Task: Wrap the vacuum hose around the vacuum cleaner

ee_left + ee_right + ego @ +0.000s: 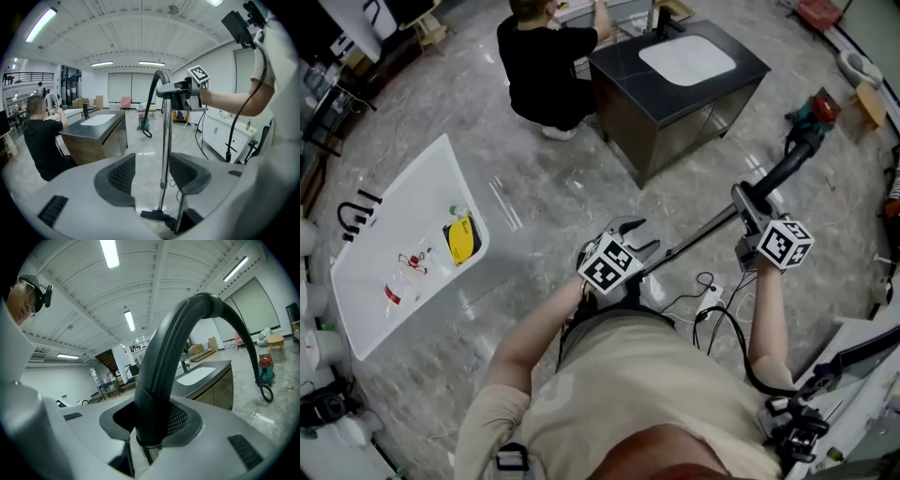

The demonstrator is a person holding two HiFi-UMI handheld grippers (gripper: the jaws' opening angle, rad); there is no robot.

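Note:
The vacuum's metal wand [698,234] rises from its floor head [157,215] to a black curved handle [159,380]. My right gripper [748,208] [152,427] is shut on that handle. From the handle, the black hose [789,161] [151,101] arcs away and down to the red and teal vacuum cleaner [816,108] [265,366] on the floor far off. My left gripper [639,239] [152,176] is open. The wand [165,140] shows through the gap beyond its jaws, and nothing is pressed between them.
A person in black [546,70] crouches beside a dark cabinet with a white sink top [675,75]. A white tub [403,216] holding small items lies at the left. Loose cables [708,300] run over the floor near my feet. White units [862,347] stand at the right.

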